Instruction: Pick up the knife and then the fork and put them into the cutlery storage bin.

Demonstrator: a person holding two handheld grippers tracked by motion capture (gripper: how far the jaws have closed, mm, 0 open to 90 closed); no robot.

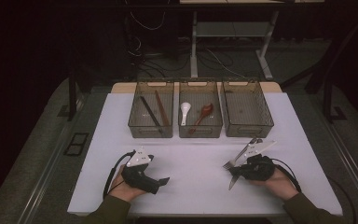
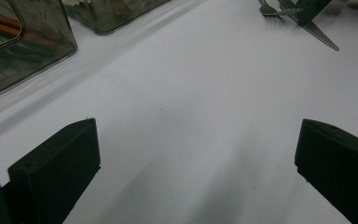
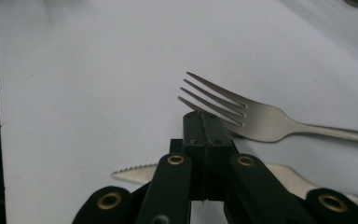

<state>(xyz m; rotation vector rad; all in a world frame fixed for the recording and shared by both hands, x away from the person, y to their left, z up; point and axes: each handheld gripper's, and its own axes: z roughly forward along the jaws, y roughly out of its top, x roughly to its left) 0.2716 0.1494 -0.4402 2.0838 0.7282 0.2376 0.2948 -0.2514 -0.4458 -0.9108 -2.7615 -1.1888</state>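
Observation:
A steel fork (image 3: pixel 261 122) lies on the white table (image 1: pixel 196 154), tines just past the tips of my right gripper (image 3: pixel 204 122). The gripper's jaws are pressed flat together with nothing between them. Under it lies a serrated knife (image 3: pixel 135 173). From above, the right gripper (image 1: pixel 234 171) sits at the table's front right, with the fork (image 1: pixel 227 164) and the knife (image 1: pixel 232 183) at its tip. At the front left my left gripper (image 1: pixel 158 179) rests open, and its jaws (image 2: pixel 196 172) stand wide apart over bare table. Farther off are the fork (image 2: pixel 275 9) and knife (image 2: pixel 319 36).
Three smoky plastic bins stand in a row at the back. The left bin (image 1: pixel 150 132) holds a dark chopstick (image 1: pixel 150 114) and a brown one (image 1: pixel 162 108). A white spoon (image 1: pixel 185 112) and a brown spoon (image 1: pixel 204 113) lie in the middle bin (image 1: pixel 200 132). The right bin (image 1: pixel 248 132) looks bare.

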